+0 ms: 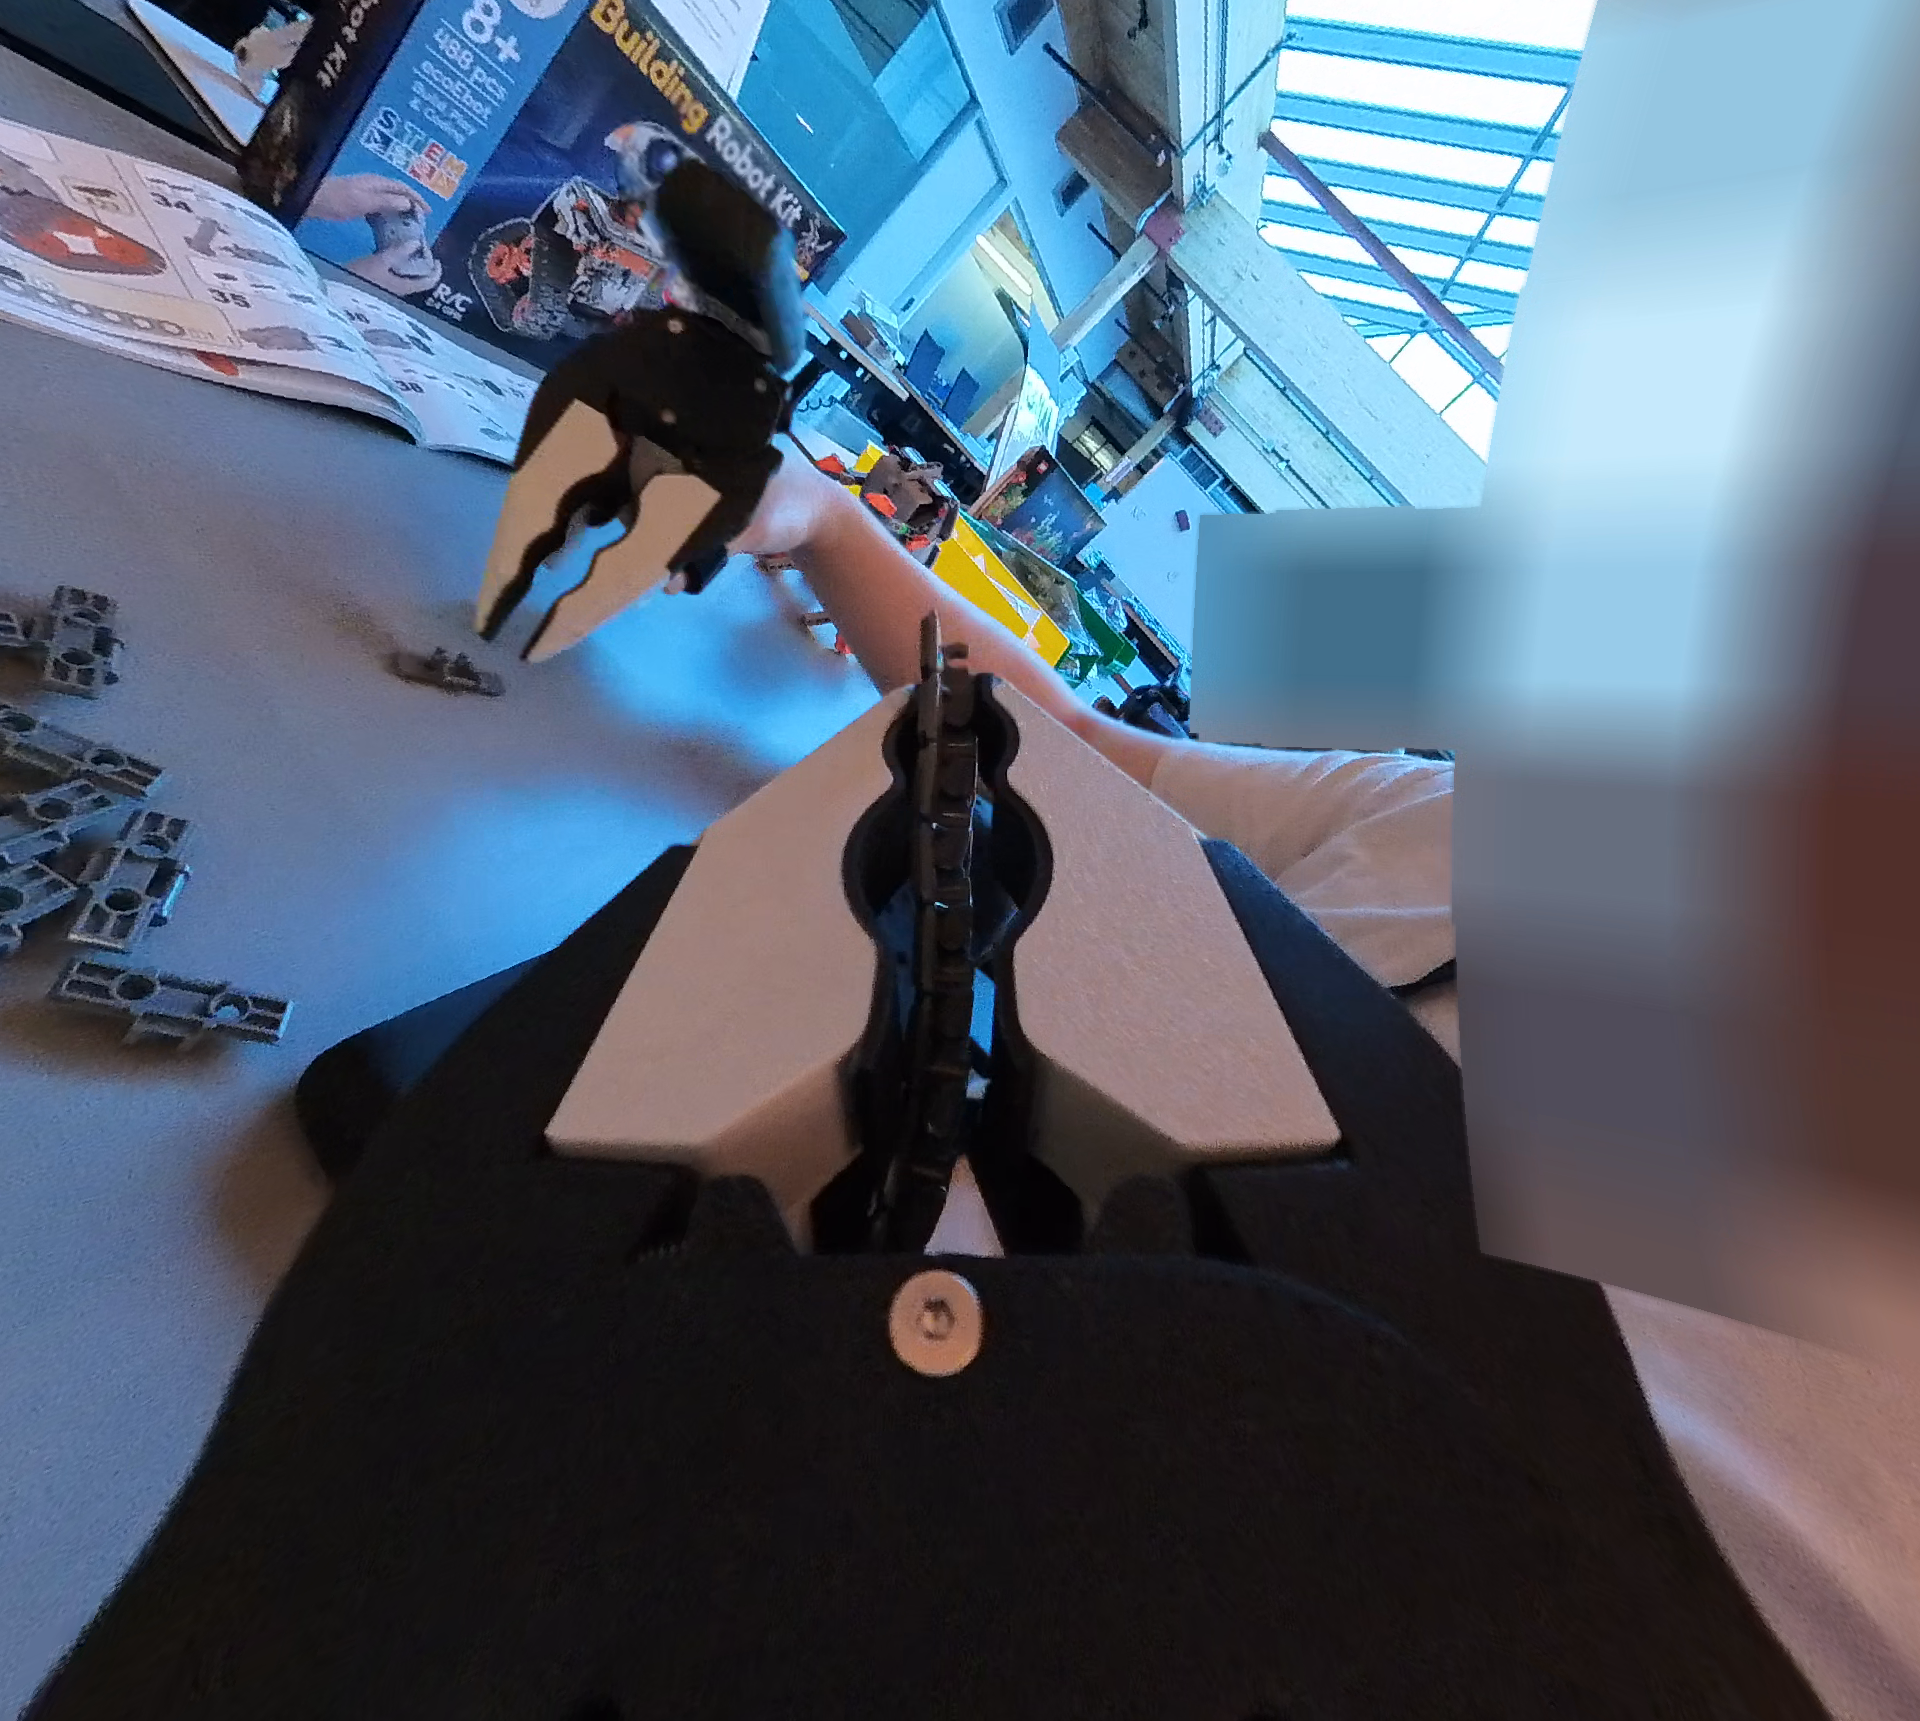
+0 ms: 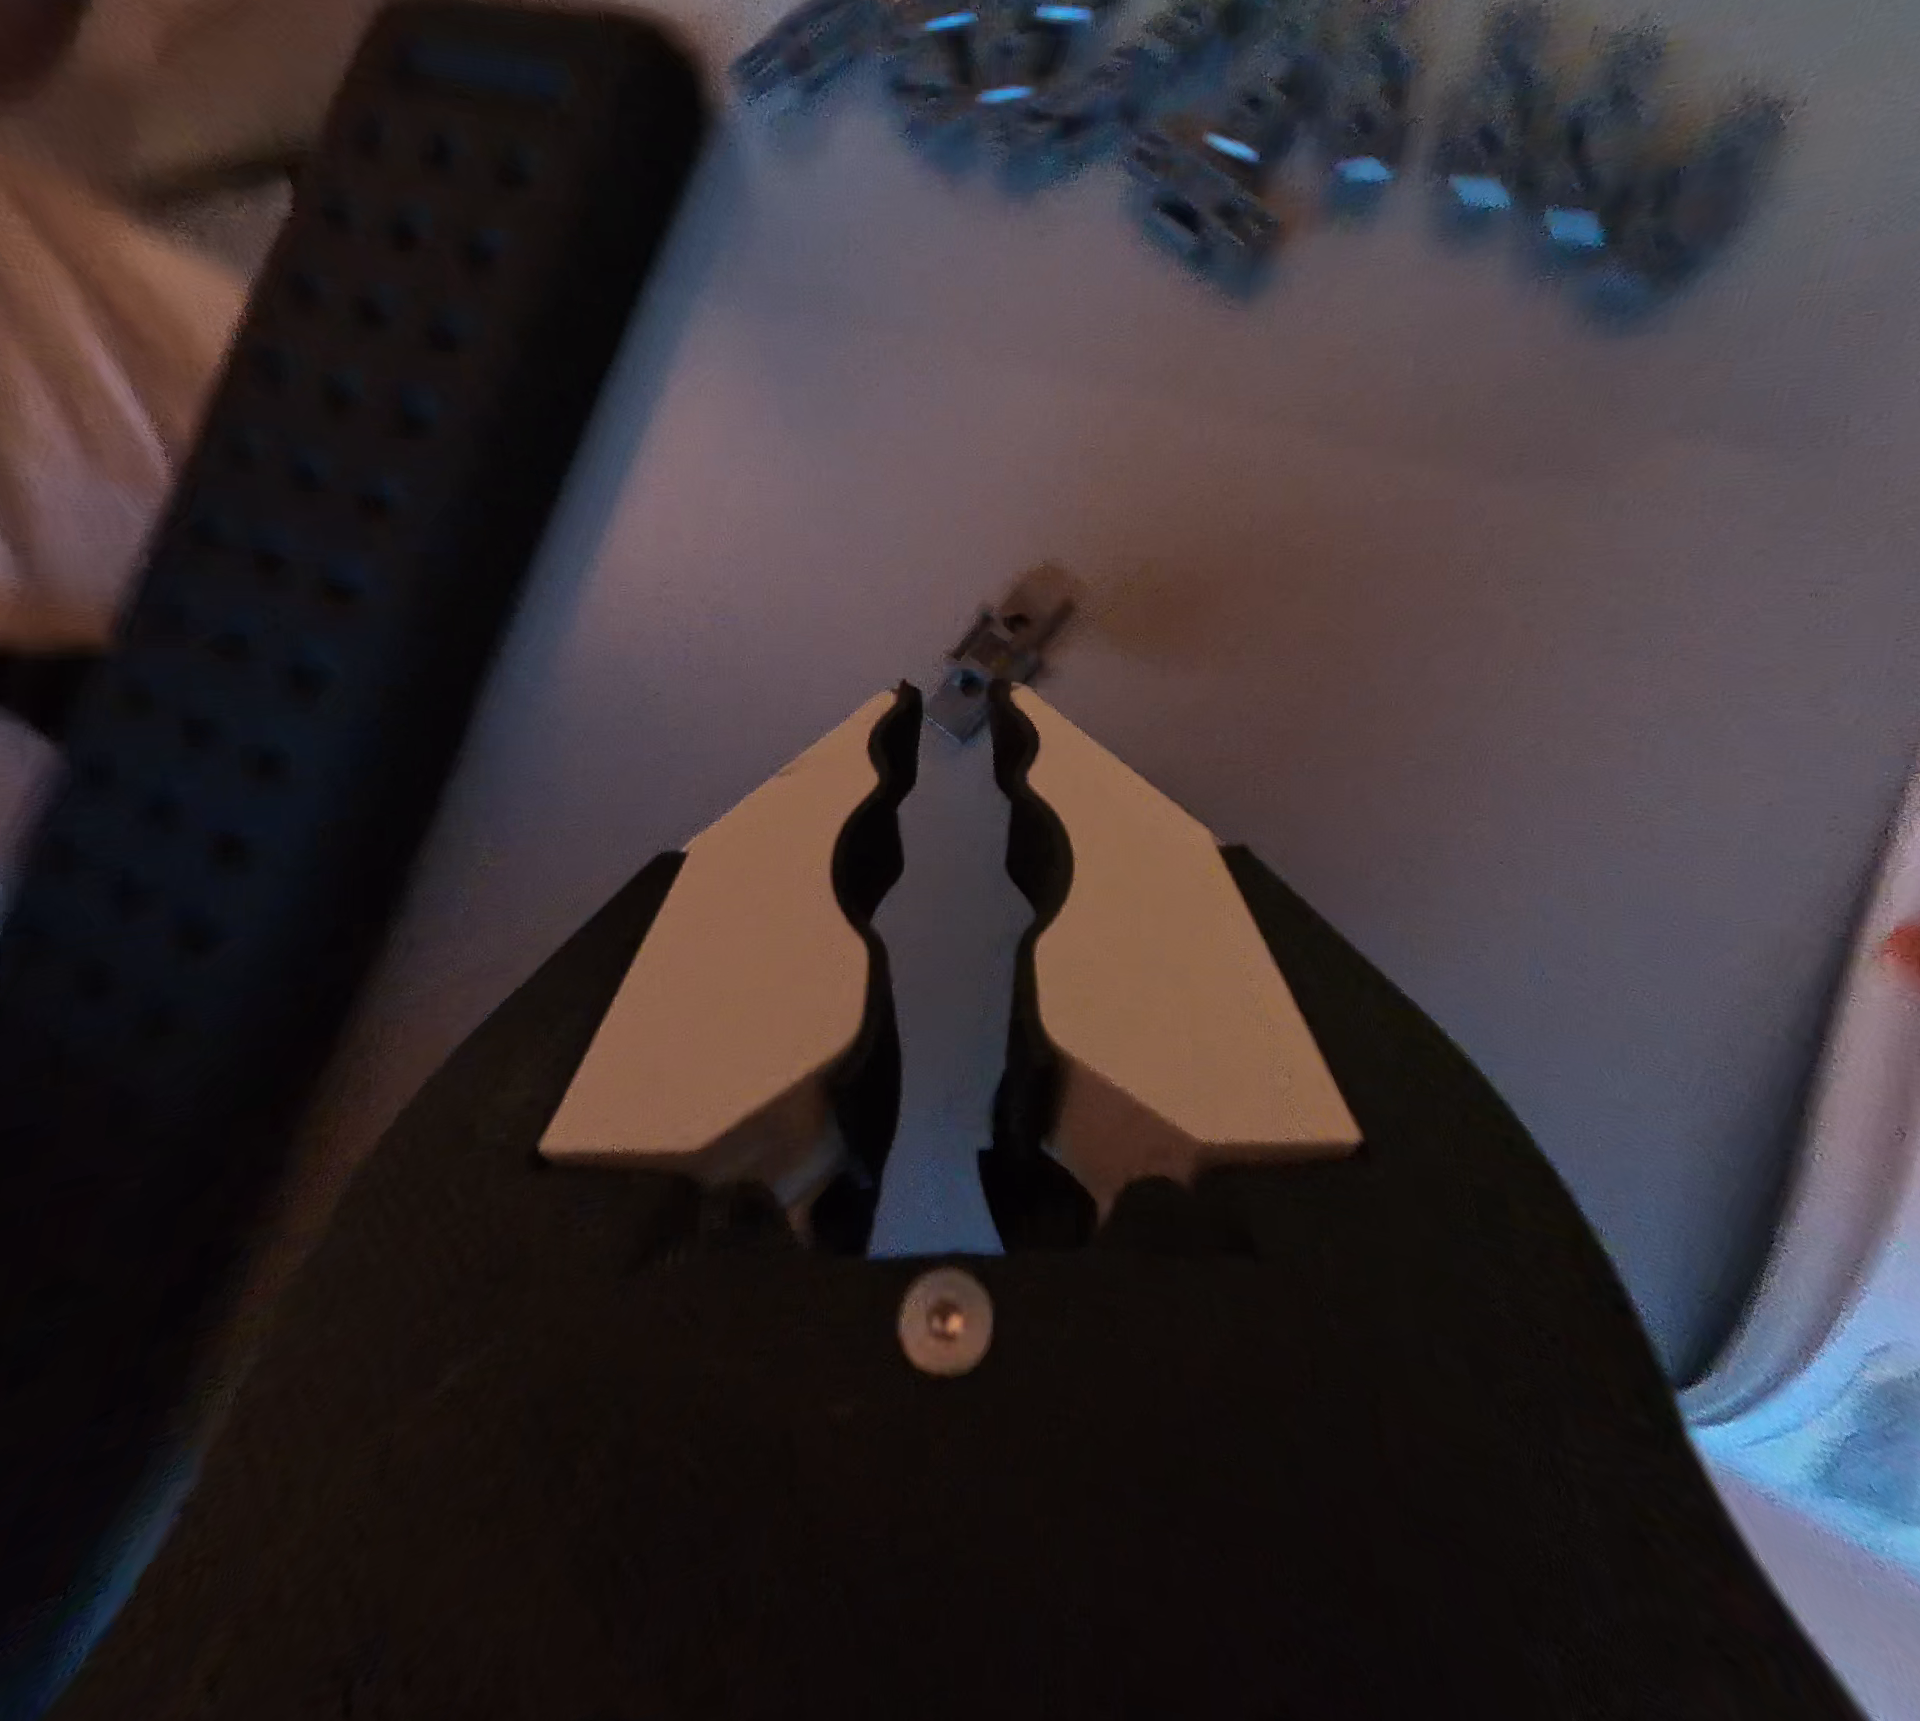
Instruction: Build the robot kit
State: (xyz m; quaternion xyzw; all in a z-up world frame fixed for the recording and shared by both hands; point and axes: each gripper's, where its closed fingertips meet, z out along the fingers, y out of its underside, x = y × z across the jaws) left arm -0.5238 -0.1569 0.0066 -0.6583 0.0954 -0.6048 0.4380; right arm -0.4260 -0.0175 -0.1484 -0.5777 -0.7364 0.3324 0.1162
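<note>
The left gripper (image 1: 940, 695) has its fingers pinching a dark grey strip of linked plastic pieces (image 1: 940, 892), held edge-on along the finger gap and lifted clear of the grey worktop (image 1: 364, 788). The strip runs the length of the notched inner faces, its top end standing just past the fingertips; that grip keeps it upright and steady. It looks like a chain of small flat segments, with knobs along one side.

The right gripper (image 2: 956, 700) points down at the worktop with its fingers spread a little, apart at the tips. A single small grey piece (image 2: 1003, 643) lies on the worktop just beyond those tips; contact cannot be confirmed. In the left wrist view the same gripper (image 1: 520, 627) hangs just above that piece (image 1: 449, 672).

A loose group of like grey connector pieces (image 2: 1247, 102) lies further off, well apart from the single one. An open instruction booklet (image 1: 208, 269) and a blue kit box (image 1: 499, 92) stand at the far edge of the worktop.
</note>
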